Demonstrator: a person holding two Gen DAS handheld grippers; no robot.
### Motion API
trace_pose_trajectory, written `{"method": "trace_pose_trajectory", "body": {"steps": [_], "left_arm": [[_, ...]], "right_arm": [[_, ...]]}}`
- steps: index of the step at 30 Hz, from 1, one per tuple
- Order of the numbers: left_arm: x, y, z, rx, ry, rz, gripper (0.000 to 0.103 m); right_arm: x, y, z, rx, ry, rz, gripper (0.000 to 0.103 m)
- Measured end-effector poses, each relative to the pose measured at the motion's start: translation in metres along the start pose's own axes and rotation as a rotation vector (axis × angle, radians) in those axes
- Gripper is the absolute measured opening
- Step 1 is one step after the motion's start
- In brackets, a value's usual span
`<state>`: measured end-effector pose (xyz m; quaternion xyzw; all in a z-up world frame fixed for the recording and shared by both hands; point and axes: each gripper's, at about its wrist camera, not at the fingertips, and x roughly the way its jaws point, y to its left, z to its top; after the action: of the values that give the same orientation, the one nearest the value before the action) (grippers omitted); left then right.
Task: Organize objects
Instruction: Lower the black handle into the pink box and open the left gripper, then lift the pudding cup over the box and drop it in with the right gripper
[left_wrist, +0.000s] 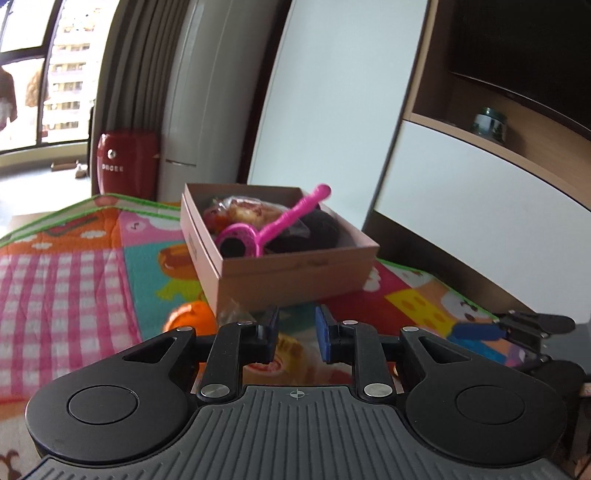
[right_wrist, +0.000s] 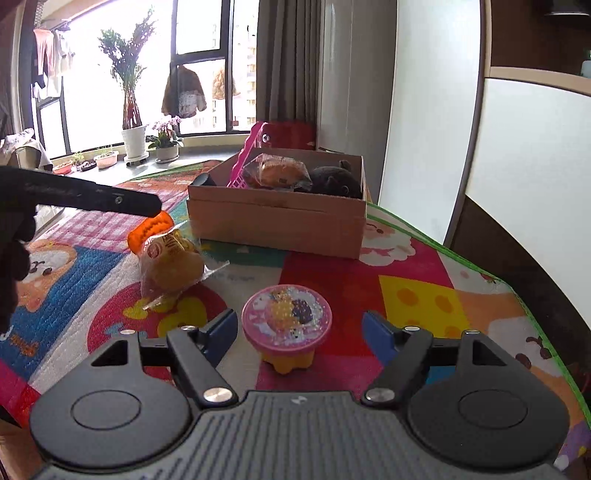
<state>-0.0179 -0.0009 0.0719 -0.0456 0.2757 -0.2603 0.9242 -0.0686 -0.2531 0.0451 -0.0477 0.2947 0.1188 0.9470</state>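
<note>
Left tool (left_wrist: 296, 334) nearly closed, empty; cardboard box (left_wrist: 291, 275) ahead holds pink toy (left_wrist: 273, 225); patterned mat (left_wrist: 74, 280) beneath.

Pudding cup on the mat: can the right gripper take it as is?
Probably yes. The right gripper stands open around the pudding cup, pads clear on both sides, nothing between them.

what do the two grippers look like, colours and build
Both match: the left gripper and right gripper have black linkage arms with silver pivot bolts, blue pads, round black side discs and a ribbed grey body. The left's body bears a small crosshair mark.
</note>
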Motion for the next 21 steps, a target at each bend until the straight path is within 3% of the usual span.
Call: {"method": "trace_pose_trajectory", "body": {"steps": [3, 5, 6, 9, 15, 19, 20, 21], "left_arm": [[-0.001, -0.002, -0.019, -0.019, 0.033, 0.015, 0.024], [-0.001, 0.001, -0.028, -0.035, 0.05, 0.037, 0.024], [-0.001, 0.004, -0.03, -0.05, 0.06, 0.038, 0.024], [-0.004, 0.014, -0.036, -0.091, 0.077, 0.046, 0.024], [-0.01, 0.024, -0.037, -0.124, 0.06, 0.046, 0.024], [-0.011, 0.026, -0.039, -0.132, 0.061, 0.048, 0.024], [-0.012, 0.028, -0.04, -0.133, 0.059, 0.054, 0.024], [-0.013, 0.029, -0.04, -0.133, 0.056, 0.062, 0.024]], "right_arm": [[0.009, 0.002, 0.002, -0.009, 0.025, -0.008, 0.075], [0.016, 0.006, 0.005, -0.024, 0.051, -0.007, 0.067], [0.017, 0.007, 0.008, -0.031, 0.069, -0.001, 0.056], [0.012, 0.006, 0.026, -0.011, 0.055, 0.01, 0.056], [0.008, -0.006, 0.125, 0.005, -0.122, -0.006, 0.055], [0.047, -0.01, 0.195, 0.023, -0.239, -0.06, 0.056], [0.06, -0.011, 0.206, 0.019, -0.239, -0.07, 0.058], [0.071, -0.012, 0.214, 0.027, -0.227, -0.091, 0.066]]}}
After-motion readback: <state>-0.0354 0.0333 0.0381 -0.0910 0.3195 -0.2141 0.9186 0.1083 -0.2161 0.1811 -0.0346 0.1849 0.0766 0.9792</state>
